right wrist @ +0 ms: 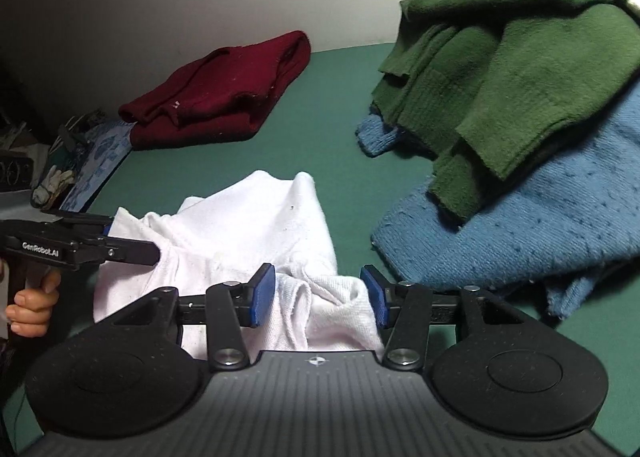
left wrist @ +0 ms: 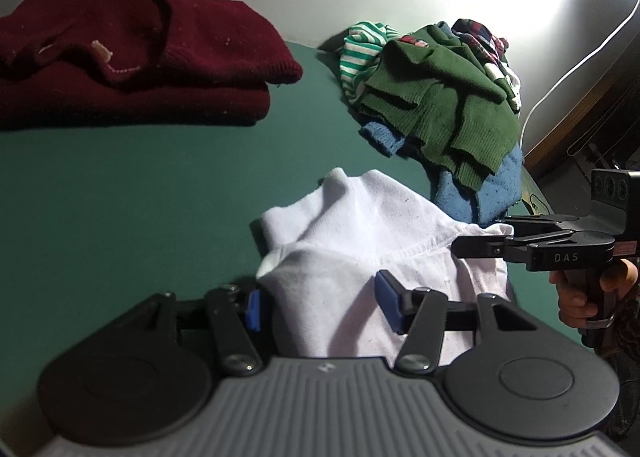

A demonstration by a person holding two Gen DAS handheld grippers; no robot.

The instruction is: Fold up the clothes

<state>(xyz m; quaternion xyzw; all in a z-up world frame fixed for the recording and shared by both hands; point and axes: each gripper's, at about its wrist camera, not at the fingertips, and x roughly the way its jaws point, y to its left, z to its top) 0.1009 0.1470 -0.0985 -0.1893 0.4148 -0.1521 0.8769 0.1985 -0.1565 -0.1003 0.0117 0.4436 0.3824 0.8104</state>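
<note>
The left tongs (left wrist: pixel 318 303) are standing released, the blue pads (left wrist: pixel 253 309) apart, and the white garment (left wrist: pixel 352 241) is lying between them without being pressed. The right tongs (right wrist: pixel 318 295) are also released: a bunched fold of the same white cloth is sitting in the gap, but the pads are not squeezing it. A hand (left wrist: pixel 580 297) is holding the handle of the right tool.

The white garment is lying near the front edge of the green tabletop (left wrist: pixel 140 197), roughly in the middle of it. It is half folded and still lumpy. Its long axis is seeming to run from the front edge toward the far edge, with one narrow rounded end pointing away toward the wall, though the wrinkles are making this hard to judge.

To do this step well, I think each pair of tongs should be closing on one clean edge or corner, not on a thick bundle, and both should be lifting together so the cloth is staying flat and the fold is coming out straight.

Farther out, a dark red sweater (left wrist: pixel 132 57) is resting folded at the far left corner. At the far right, a loose pile is waiting: a green sweater (right wrist: pixel 512 69) on top of a blue knit (right wrist: pixel 520 225), with striped cloth (left wrist: pixel 360 53) behind.
</note>
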